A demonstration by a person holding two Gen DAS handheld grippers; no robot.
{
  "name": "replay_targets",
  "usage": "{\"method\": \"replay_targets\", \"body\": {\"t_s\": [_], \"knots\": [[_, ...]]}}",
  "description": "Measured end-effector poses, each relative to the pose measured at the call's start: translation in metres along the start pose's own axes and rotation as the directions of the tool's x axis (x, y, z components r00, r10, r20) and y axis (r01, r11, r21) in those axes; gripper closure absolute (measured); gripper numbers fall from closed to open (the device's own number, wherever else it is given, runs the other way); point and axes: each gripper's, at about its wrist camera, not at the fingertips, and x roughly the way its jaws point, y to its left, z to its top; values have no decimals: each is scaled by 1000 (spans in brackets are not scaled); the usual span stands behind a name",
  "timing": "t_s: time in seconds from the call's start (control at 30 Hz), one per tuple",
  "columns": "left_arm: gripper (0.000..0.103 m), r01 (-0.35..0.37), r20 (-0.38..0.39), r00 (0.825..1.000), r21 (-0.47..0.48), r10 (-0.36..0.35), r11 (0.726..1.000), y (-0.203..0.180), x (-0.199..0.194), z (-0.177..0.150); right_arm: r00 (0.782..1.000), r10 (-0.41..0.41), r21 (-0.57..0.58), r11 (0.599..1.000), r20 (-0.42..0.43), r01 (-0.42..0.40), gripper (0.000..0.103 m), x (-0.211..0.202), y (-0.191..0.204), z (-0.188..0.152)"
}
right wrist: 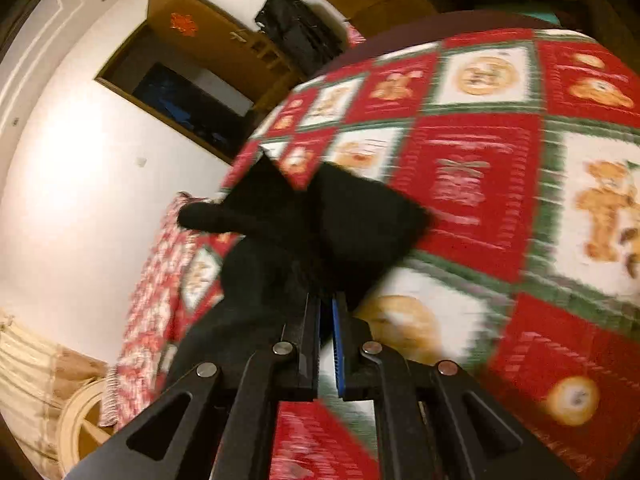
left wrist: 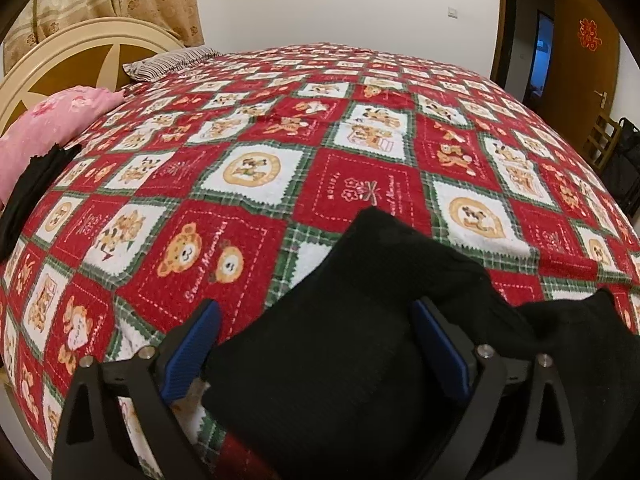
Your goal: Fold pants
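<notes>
Pants (left wrist: 352,340), black, bunched on near part of quilt (left wrist: 256,168), one end lying between wide-spread fingers of left gripper (left wrist: 316,320), not pinched there. In right wrist view, same pants (right wrist: 352,220) lifted in a crumpled fold over quilt (right wrist: 480,184), cloth running to right gripper (right wrist: 326,312), fingers nearly together; cannot tell if cloth really clamped, view blurred. Farther off: pink pillow (left wrist: 52,120), striped pillow (left wrist: 168,62), headboard (left wrist: 72,56), other black cloth (left wrist: 36,184) at left edge, door (left wrist: 584,60).
</notes>
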Motion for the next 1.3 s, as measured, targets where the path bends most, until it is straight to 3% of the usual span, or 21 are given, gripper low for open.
{"method": "replay_targets", "body": {"t_s": [0.13,0.23,0.27,0.3,0.37,0.43,0.57,0.67,0.83,0.87,0.9,1.0,1.07,1.13,1.2,1.27,1.3], "knots": [[4,-5,-4,1000,22,5,1000,-2,-3,4,990,-75,48,996,118,70,97,-34,-19,22],[12,-31,11,999,66,30,997,-9,-15,8,974,-116,-137,980,193,144,96,-53,6,38],[12,-37,25,999,79,35,996,-13,-23,9,974,-120,-193,969,190,157,85,-53,14,42],[12,-23,42,999,92,19,995,-18,-32,10,977,-118,-231,960,175,157,63,-51,20,46],[13,34,64,997,122,-42,992,-32,-49,12,981,-126,-232,960,145,158,45,-42,21,52],[12,107,84,989,169,-123,980,-53,-69,11,988,-125,-185,973,95,141,45,-31,11,54],[12,249,90,955,280,-283,927,-96,-99,-3,990,-140,-143,979,33,143,45,-17,-6,32],[12,327,43,933,317,-358,890,-119,-106,-13,987,-150,-173,972,63,159,45,-6,1,23],[12,347,11,927,347,-374,871,-141,-110,-22,977,-203,-272,938,66,214,47,21,33,15],[12,350,7,927,342,-375,872,-142,-109,-23,976,-210,-283,934,58,217,61,26,38,15],[12,357,-1,926,333,-378,873,-142,-108,-23,981,-190,-276,942,33,191,93,31,40,16],[12,370,-14,923,306,-385,877,-140,-108,-27,987,-163,-312,937,8,157,93,34,50,21],[12,378,-23,921,287,-388,880,-140,-108,-29,988,-127,-375,915,88,151,93,11,66,25],[12,390,-28,917,279,-398,877,-142,-110,-31,979,-76,-456,876,190,156,93,-23,84,27],[12,394,-24,914,299,-406,869,-146,-114,-35,969,-57,-516,838,239,177,93,-42,90,25],[12,382,-9,915,333,-402,862,-152,-117,-39,972,-86,-556,808,216,195,93,-38,85,25],[12,375,-10,918,350,-397,858,-155,-116,-41,979,-114,-550,813,169,190,92,-26,73,26]]}}
